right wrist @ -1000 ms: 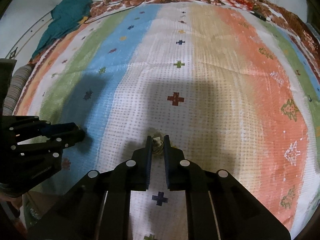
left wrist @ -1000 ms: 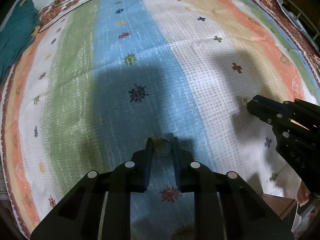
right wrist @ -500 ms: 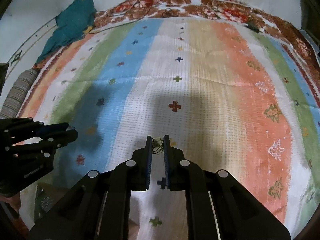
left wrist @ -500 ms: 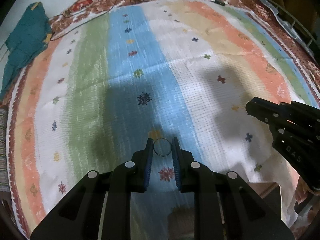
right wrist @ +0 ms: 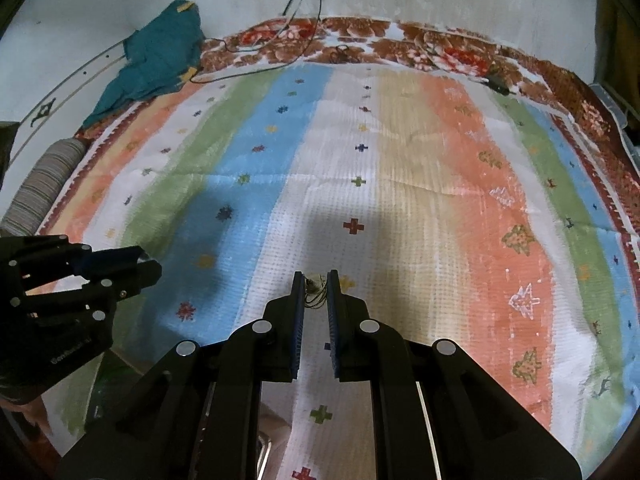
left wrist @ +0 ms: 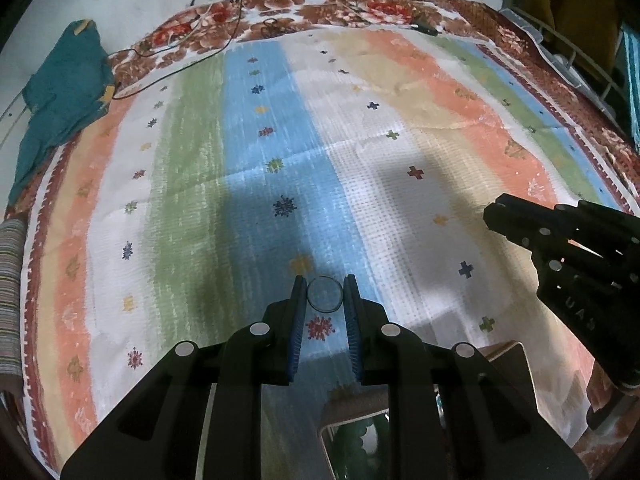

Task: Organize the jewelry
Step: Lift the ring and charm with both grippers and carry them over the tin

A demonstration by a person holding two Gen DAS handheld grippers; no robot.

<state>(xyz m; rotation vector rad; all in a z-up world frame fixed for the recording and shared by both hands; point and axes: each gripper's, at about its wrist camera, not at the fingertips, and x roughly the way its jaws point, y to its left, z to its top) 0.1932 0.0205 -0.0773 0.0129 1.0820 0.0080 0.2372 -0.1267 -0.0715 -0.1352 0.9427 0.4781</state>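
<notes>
My left gripper (left wrist: 324, 294) is shut on a thin round bangle (left wrist: 324, 309) and holds it well above the striped bedspread (left wrist: 280, 140). My right gripper (right wrist: 316, 284) is shut on a small pale earring with thin dark wires (right wrist: 314, 289), also held above the spread. The right gripper shows at the right edge of the left wrist view (left wrist: 496, 216). The left gripper shows at the left of the right wrist view (right wrist: 148, 270). A wooden-rimmed box (left wrist: 360, 432) with greenish contents lies below the left gripper.
A teal cloth (left wrist: 60, 100) lies at the far left corner of the bed. Thin cables (left wrist: 192, 52) run over the floral border at the back. A striped bolster (right wrist: 36, 188) lies at the left edge. A wire rack (left wrist: 568, 60) stands at the right.
Both grippers have risen from the bedspread, each still holding its piece. The spread looks farther away, and the wooden box has come into view below.
</notes>
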